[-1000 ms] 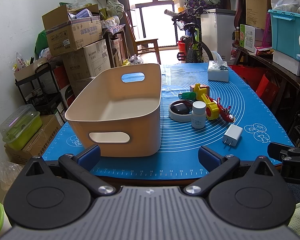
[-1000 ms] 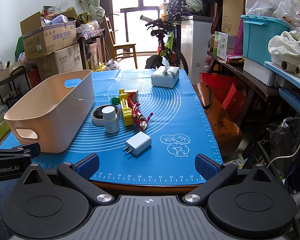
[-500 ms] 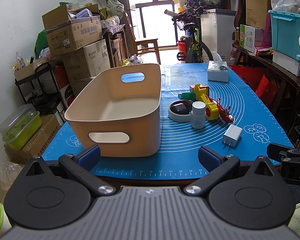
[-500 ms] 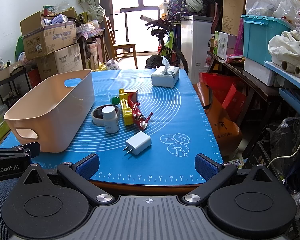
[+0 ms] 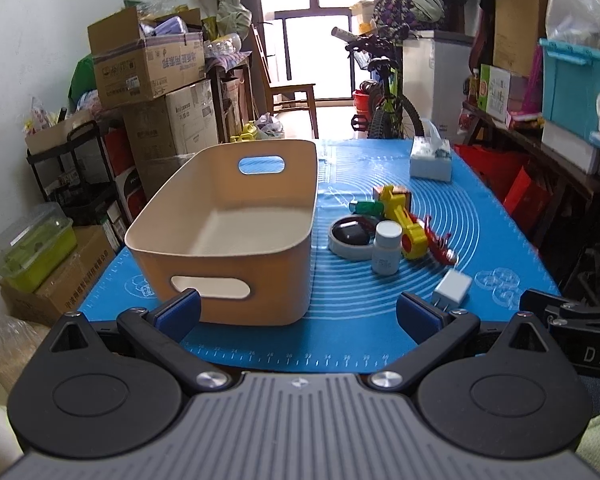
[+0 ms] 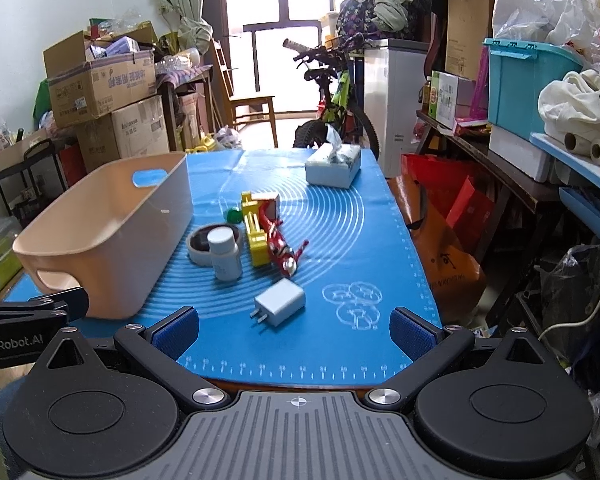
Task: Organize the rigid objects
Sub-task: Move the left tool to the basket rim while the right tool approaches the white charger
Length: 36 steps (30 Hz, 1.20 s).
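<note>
The beige bin (image 5: 236,236) stands empty on the worktop's blue mat (image 6: 340,224). Beside it cluster a tape roll (image 5: 350,236), white bottle (image 5: 386,246), yellow toy (image 5: 404,218), red toy (image 6: 280,246) and charger (image 6: 280,302). Both views sit slightly closer than before. Left tool (image 5: 298,312) and right tool (image 6: 294,328): fingers apart, empty. Only the right view shows paper rolls (image 6: 584,148).
</note>
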Tool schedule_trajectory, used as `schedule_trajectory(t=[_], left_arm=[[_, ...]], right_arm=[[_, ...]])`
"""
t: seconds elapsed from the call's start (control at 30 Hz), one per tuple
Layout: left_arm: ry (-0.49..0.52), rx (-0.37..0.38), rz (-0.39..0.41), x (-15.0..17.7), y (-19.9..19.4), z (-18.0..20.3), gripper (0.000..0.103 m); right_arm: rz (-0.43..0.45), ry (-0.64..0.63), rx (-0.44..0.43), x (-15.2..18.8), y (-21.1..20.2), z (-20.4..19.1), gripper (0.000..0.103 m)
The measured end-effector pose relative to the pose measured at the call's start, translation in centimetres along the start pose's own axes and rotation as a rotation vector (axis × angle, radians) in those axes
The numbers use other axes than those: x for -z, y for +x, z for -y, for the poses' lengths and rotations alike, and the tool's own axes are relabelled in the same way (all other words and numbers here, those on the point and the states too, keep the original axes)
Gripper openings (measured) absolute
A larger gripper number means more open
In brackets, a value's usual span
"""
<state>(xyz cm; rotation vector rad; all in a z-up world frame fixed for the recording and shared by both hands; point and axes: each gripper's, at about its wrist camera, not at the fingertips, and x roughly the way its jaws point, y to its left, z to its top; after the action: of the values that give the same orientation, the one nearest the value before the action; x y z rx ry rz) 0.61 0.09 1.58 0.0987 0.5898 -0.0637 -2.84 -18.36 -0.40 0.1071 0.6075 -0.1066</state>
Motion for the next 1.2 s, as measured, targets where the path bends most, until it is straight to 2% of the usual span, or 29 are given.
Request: schedule_trajectory(t=[0.23, 0.4, 0.6, 0.8, 0.93, 1.0, 1.1, 1.2], left_arm=[[-0.038, -0.014, 0.003, -3.8, 1.6, -2.2, 0.103], [-0.113, -0.072, -0.035, -6.5, 4.7, -5.9, 0.103], [-0.18, -0.194, -0.103, -7.7, 9.7, -10.5, 0.103], [-0.127, -0.269, -0.15, -8.3, 13.5, -12.9, 0.102], [-0.106, -0.252, -0.202, -8.1, 15.7, -13.8, 0.101], [-0.102, -0.24, -0.231, -8.0, 16.6, -14.4, 0.081], [-0.114, -0.224, -0.267, -7.8, 17.4, -15.2, 0.08], [-0.145, -0.176, -0.297, -7.7, 17.9, -15.8, 0.079]], right_arm=[[0.049, -0.012, 0.002, -2.9, 0.8, -0.3, 0.1], [0.045, -0.011, 0.004, -4.1, 3.5, -0.8, 0.1], [-0.004, -0.012, -0.003, -4.4, 8.0, -1.7, 0.1], [-0.086, 0.053, 0.003, -4.0, 12.6, -1.4, 0.1], [-0.131, 0.081, 0.032, -3.8, 15.0, -1.3, 0.1], [-0.15, 0.08, 0.043, -3.5, 15.8, -1.3, 0.1], [-0.178, 0.063, 0.065, -3.0, 16.9, -1.5, 0.1], [-0.215, 0.063, 0.075, -2.6, 17.6, -1.6, 0.1]])
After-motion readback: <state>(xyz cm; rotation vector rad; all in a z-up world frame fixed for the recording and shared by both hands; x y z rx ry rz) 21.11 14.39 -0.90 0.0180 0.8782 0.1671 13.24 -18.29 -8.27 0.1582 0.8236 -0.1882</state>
